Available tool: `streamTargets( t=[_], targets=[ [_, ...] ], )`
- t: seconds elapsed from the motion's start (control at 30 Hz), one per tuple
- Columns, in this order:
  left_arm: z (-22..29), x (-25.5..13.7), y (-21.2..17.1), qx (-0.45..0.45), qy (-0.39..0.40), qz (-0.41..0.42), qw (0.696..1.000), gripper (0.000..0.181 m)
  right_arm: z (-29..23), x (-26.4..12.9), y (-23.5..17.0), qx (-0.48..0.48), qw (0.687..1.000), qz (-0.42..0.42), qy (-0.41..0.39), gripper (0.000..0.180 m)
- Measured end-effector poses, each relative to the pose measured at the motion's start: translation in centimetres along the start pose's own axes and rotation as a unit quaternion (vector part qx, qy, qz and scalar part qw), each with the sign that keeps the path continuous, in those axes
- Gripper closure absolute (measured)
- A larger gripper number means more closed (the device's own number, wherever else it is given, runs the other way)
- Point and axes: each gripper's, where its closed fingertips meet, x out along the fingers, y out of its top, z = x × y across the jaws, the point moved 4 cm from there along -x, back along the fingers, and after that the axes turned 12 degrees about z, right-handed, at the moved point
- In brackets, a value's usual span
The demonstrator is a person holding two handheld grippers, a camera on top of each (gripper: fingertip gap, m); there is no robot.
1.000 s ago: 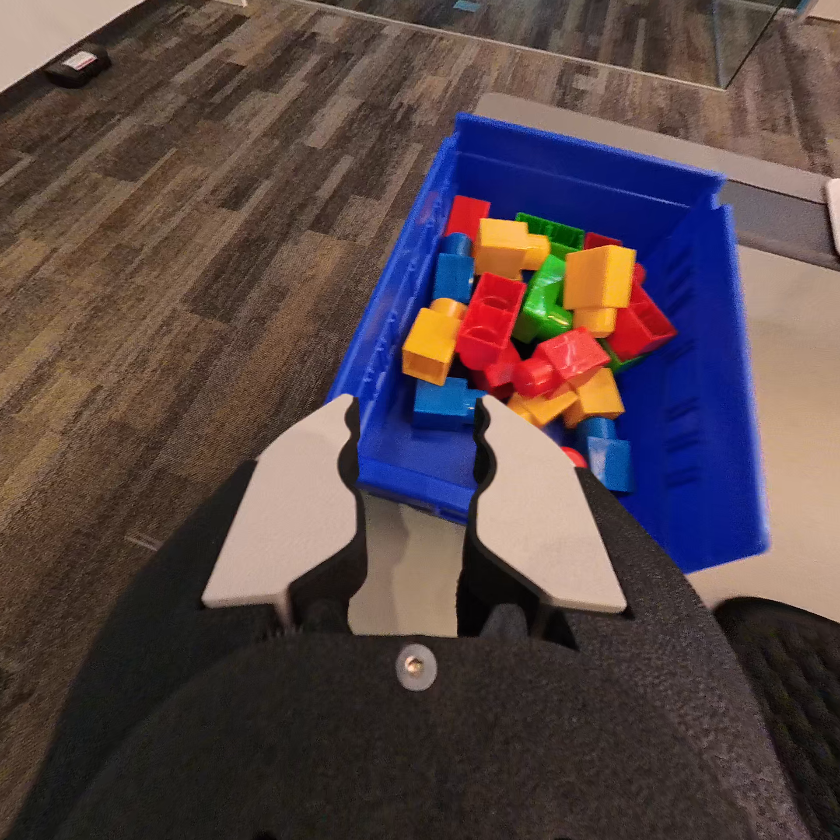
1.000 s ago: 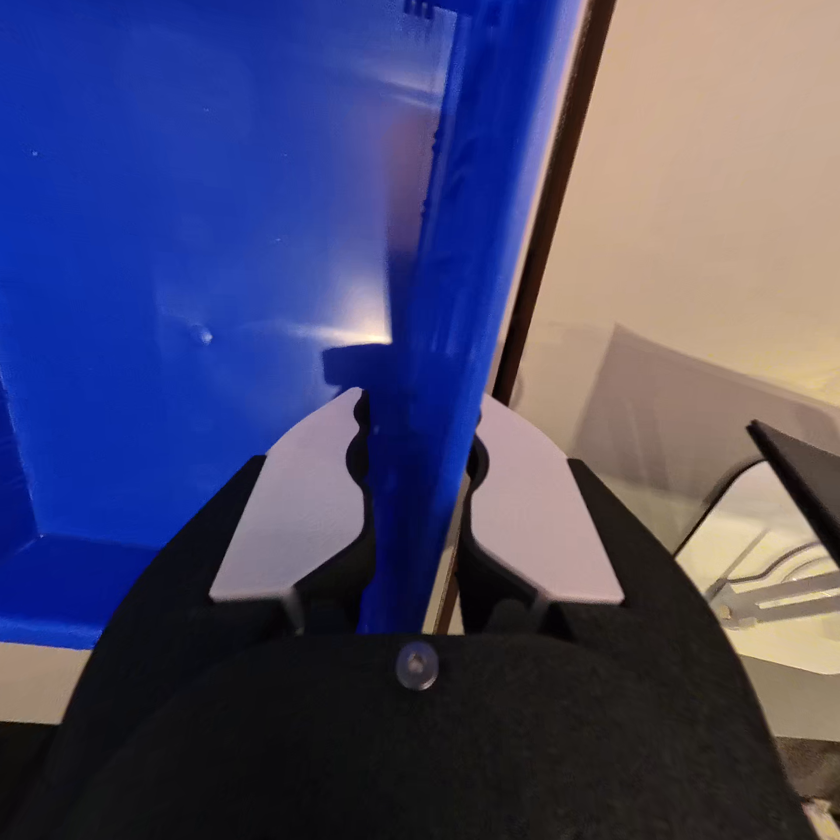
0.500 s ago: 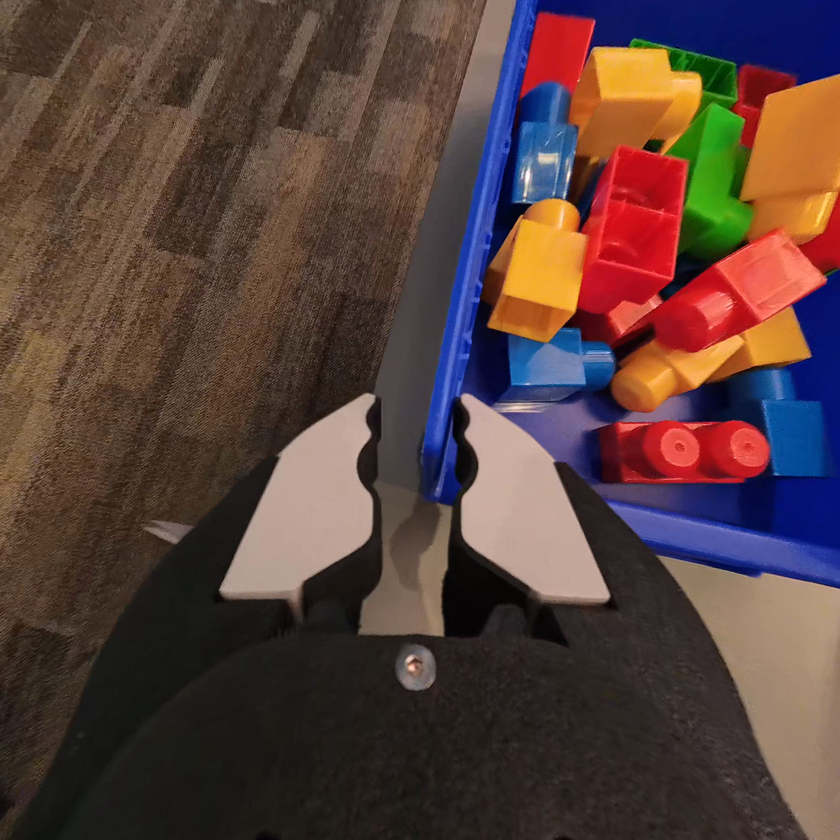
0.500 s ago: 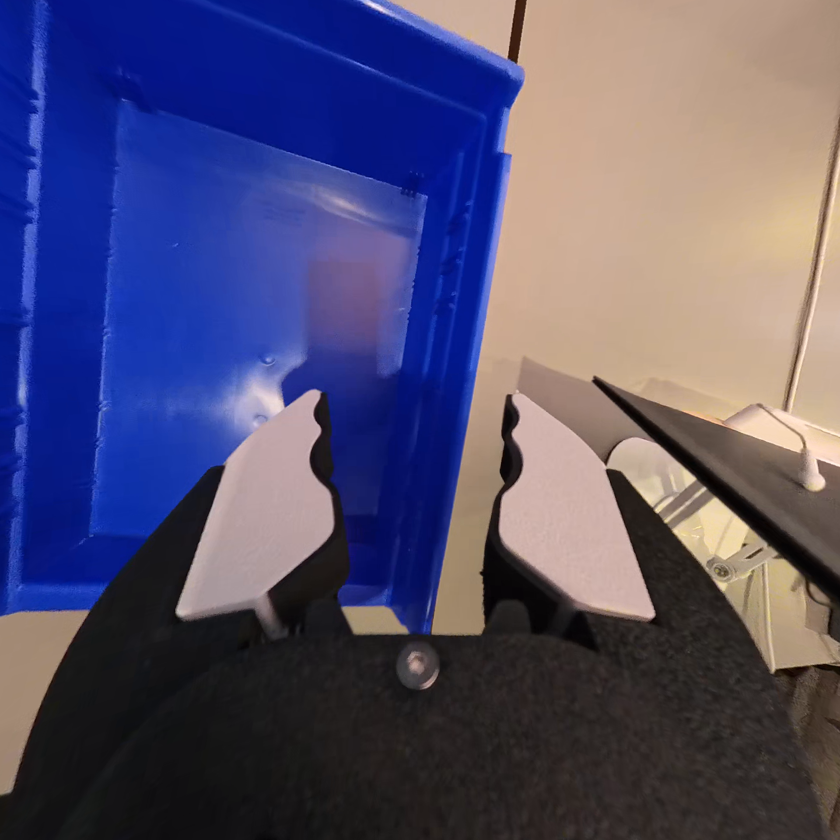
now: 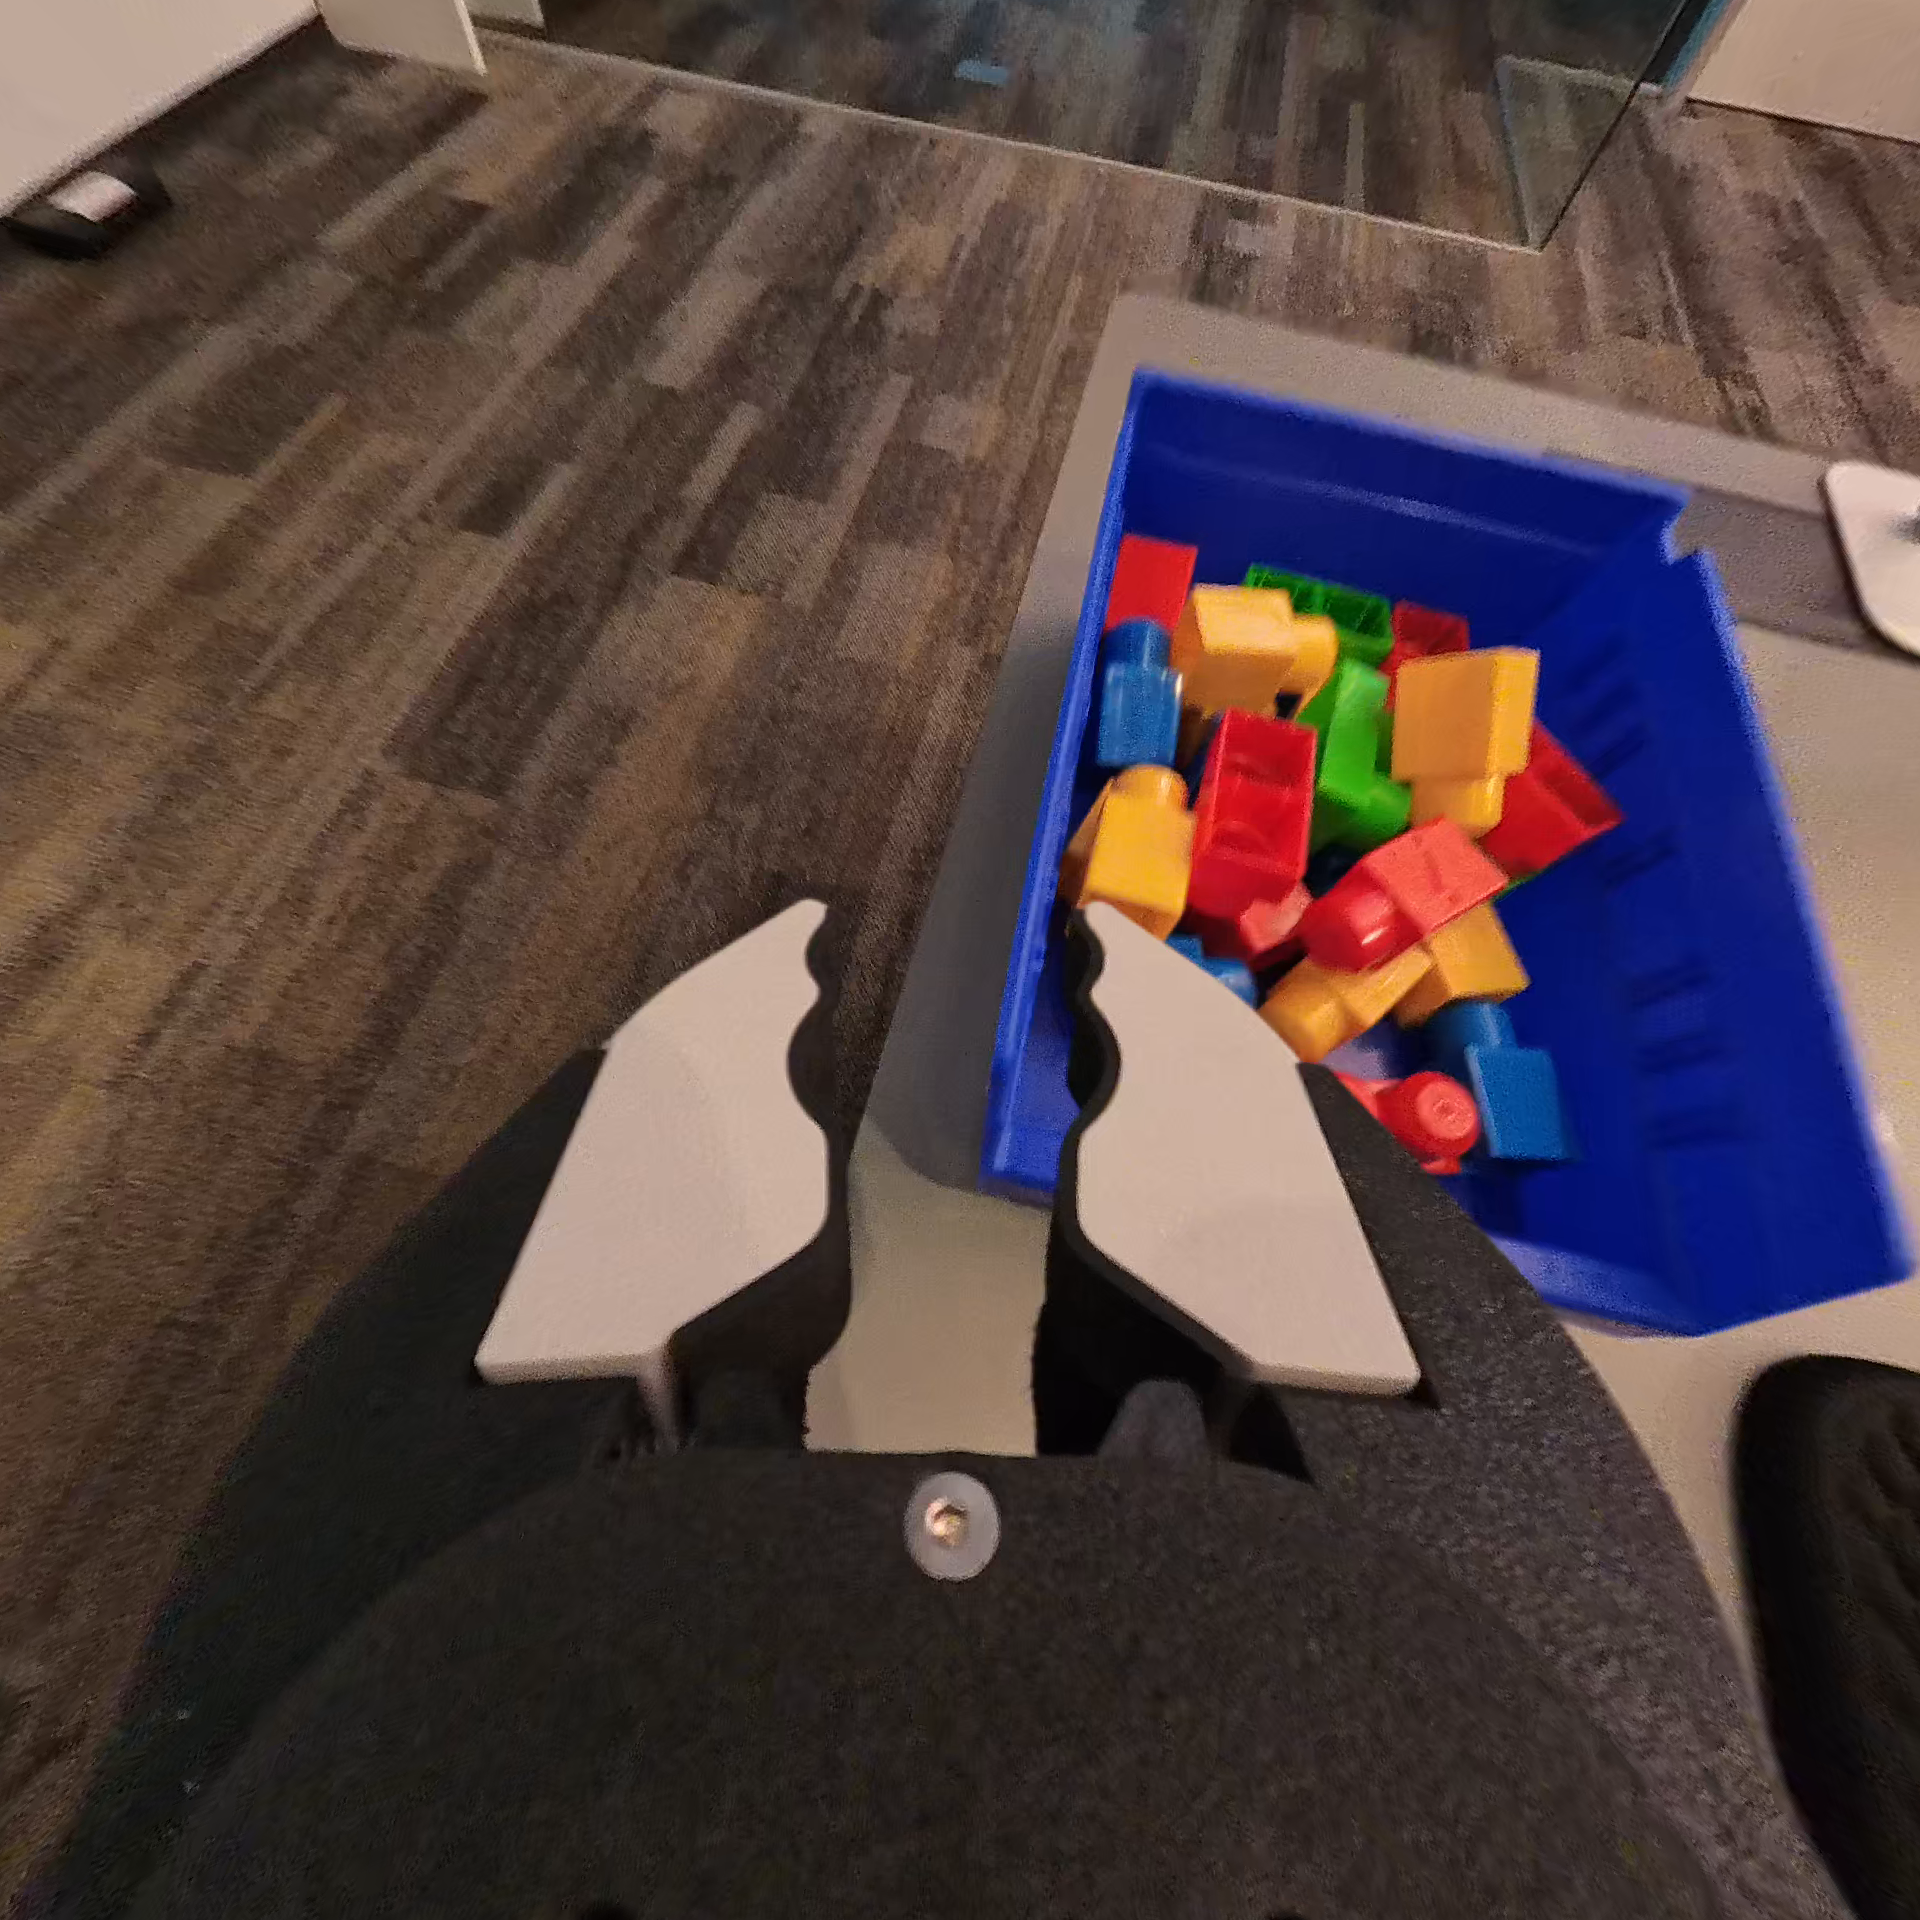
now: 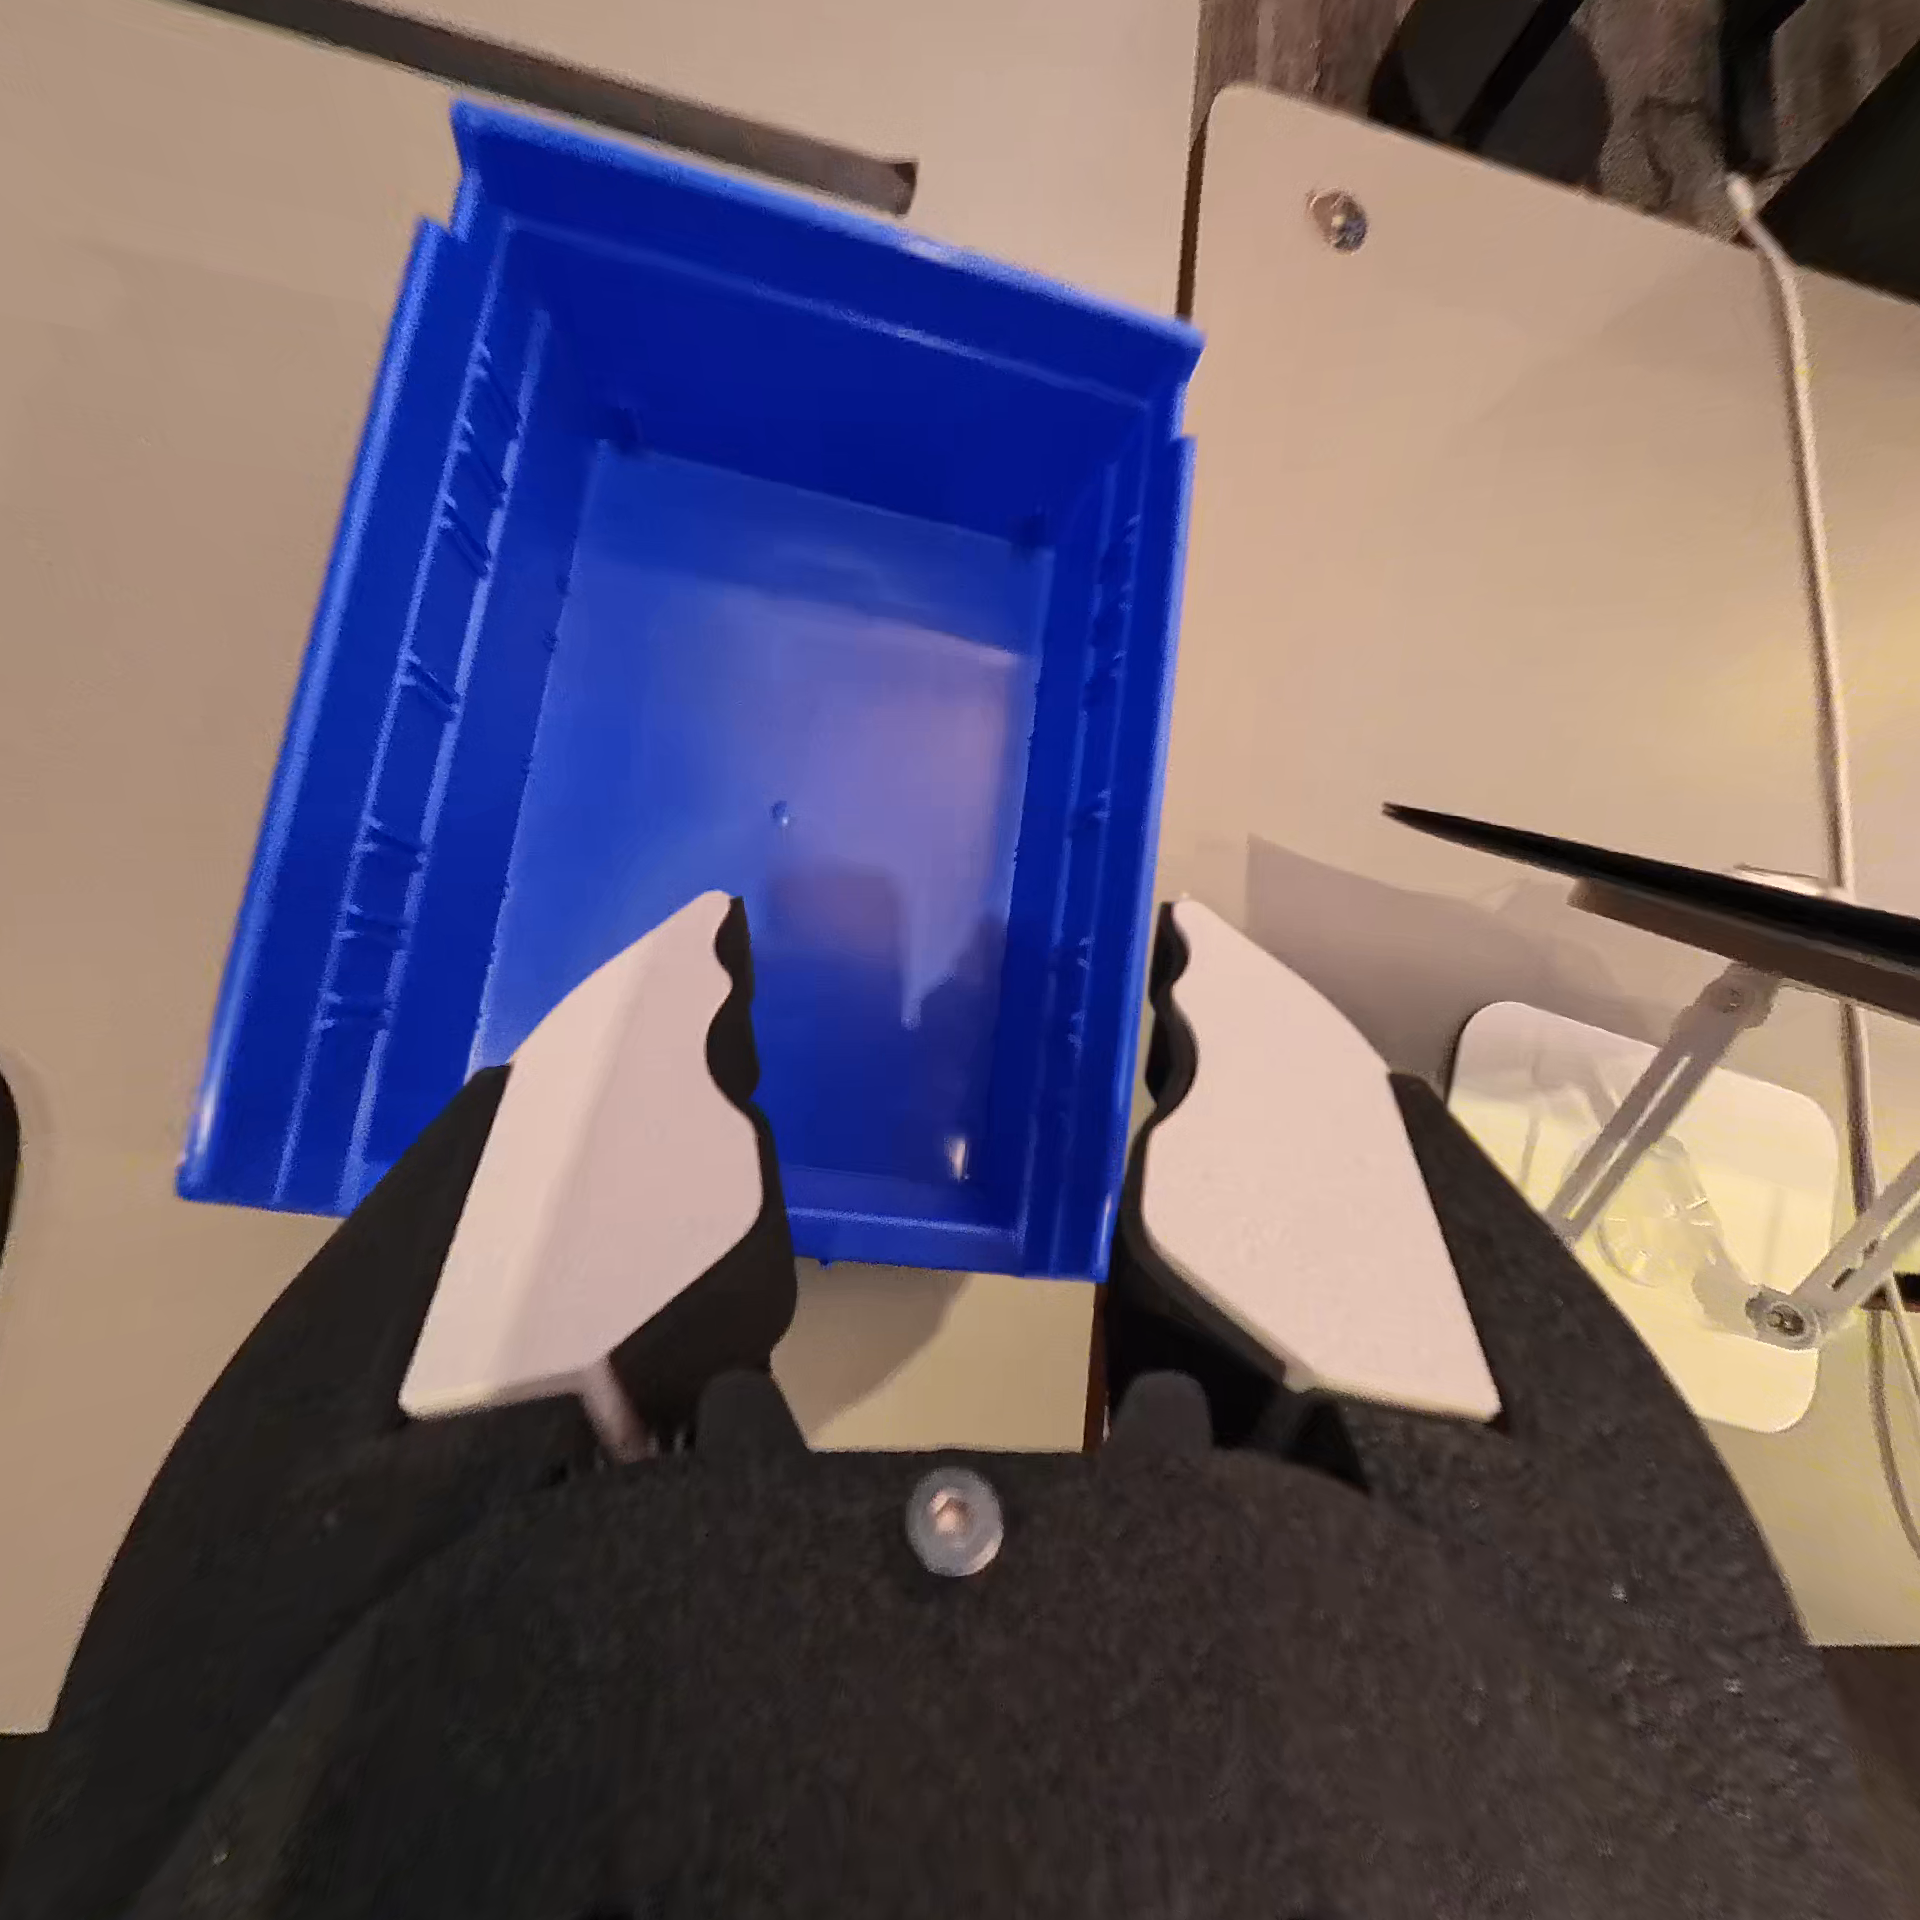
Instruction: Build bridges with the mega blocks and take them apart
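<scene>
A blue bin [image 5: 1382,468] on the table holds a heap of mega blocks [image 5: 1247,800] in red, yellow, green and blue. My left gripper [image 5: 951,925] is open and empty above the bin's near left corner; its right finger overlaps the left wall in the picture. In the right wrist view a second blue bin [image 6: 790,727] stands empty on the table. My right gripper [image 6: 948,914] is wide open and empty above that bin's near right part, clear of its right wall [image 6: 1127,727].
The pale table [image 5: 1039,675] ends at the left over patterned carpet [image 5: 416,623]. A white base [image 5: 1881,561] lies behind the full bin. Right of the empty bin are a dark slanted panel on a metal stand [image 6: 1662,894] and a white cable [image 6: 1808,520].
My right gripper let go of the empty bin's wall, opened wide and drew back above it. My left gripper pulled away from the full bin's corner and opened wider.
</scene>
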Motion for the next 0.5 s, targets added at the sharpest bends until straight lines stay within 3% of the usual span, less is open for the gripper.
streamTargets(
  t=[0.13, 0.3, 0.4, 0.5],
  targets=[
    [3.8, -1.6, 8.8, -0.010, -0.032, 0.058, 0.998, 0.133, -0.7, -2.3, 3.9, 0.030, 0.999, 0.031, 0.006, 0.106],
    [14.2, -4.3, 21.0, -0.008, -0.127, 0.133, 0.983, 0.107, -4.2, -7.1, 15.2, 0.062, 0.979, 0.193, 0.012, 0.103],
    [20.8, -5.5, 25.6, 0.044, -0.119, 0.171, 0.977, 0.095, -8.5, -10.0, 21.5, 0.084, 0.954, 0.285, 0.048, 0.094],
    [27.5, -6.2, 27.6, 0.085, -0.109, 0.221, 0.965, 0.088, -13.6, -11.6, 26.1, 0.077, 0.936, 0.336, 0.073, 0.086]
  ],
)
